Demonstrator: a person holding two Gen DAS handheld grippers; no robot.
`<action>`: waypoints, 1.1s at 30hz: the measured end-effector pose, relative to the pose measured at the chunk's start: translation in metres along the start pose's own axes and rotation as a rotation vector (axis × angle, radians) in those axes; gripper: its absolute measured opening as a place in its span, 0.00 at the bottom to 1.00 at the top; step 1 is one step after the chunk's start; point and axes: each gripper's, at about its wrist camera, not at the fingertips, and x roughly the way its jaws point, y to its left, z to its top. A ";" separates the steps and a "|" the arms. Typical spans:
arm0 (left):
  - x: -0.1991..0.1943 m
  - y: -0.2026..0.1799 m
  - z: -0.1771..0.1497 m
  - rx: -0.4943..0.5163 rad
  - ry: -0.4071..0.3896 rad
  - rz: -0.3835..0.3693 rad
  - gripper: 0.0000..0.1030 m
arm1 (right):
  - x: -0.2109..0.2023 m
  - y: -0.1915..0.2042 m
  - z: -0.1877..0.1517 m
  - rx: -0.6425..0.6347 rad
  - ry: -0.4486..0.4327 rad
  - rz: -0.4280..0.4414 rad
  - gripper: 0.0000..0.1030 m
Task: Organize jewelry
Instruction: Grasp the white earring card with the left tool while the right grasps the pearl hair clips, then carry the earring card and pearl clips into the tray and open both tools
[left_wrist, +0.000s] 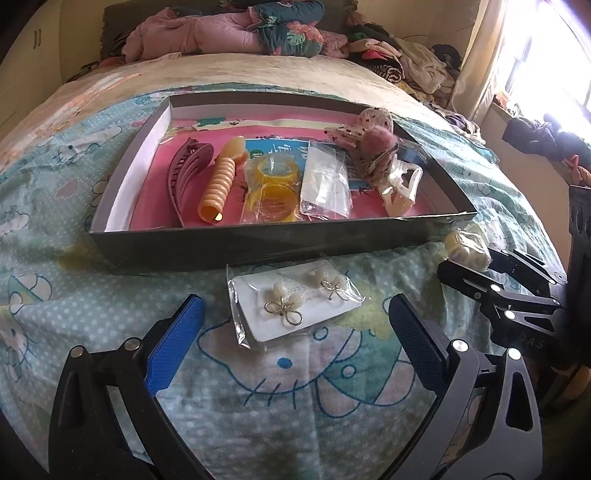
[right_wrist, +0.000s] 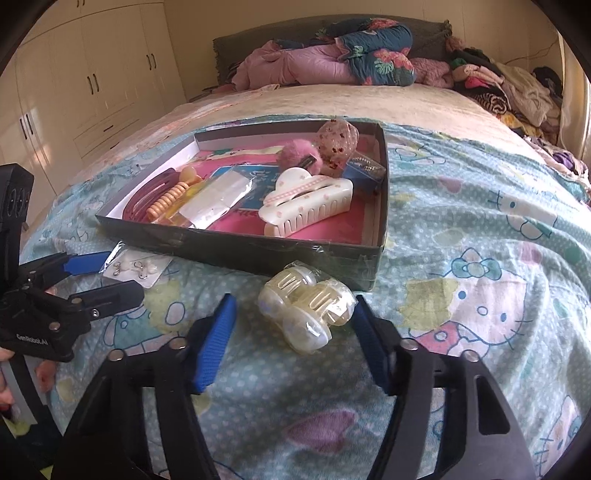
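A shallow dark box (left_wrist: 258, 243) lies on the bed (left_wrist: 92, 295), on a cartoon-print cover. It holds, from left to right in the left wrist view: 1 maroon hair clip (left_wrist: 188, 173), 1 orange spiral hair tie (left_wrist: 219, 184), 1 clear packet with yellow rings (left_wrist: 271, 188), 1 clear packet with white contents (left_wrist: 325, 184), 1 pink pompom piece (left_wrist: 373, 142) and 1 white claw clip (left_wrist: 400, 186).

The earring packet (left_wrist: 291, 306) lies on the bed just in front of the box; 2 pale earrings with wire bows sit on a white card inside clear film. The left claw (left_wrist: 295, 343) is wide open, 1 finger to each side of the packet, not pressing it.

A wrapped cream hair clip (right_wrist: 306, 314) lies near the box's corner. The right claw (right_wrist: 291, 339) stands about half open around it; its right pad looks to touch the wrap, the left pad stands clear.
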 end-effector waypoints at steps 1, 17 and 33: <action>0.002 -0.002 0.001 0.002 0.000 0.000 0.89 | 0.000 -0.001 0.000 0.002 0.000 0.000 0.48; 0.011 -0.012 0.006 0.031 0.006 0.002 0.53 | -0.015 0.011 -0.010 -0.044 -0.012 0.049 0.44; -0.036 0.012 0.000 0.004 -0.049 -0.035 0.52 | -0.037 0.047 -0.011 -0.102 -0.025 0.112 0.44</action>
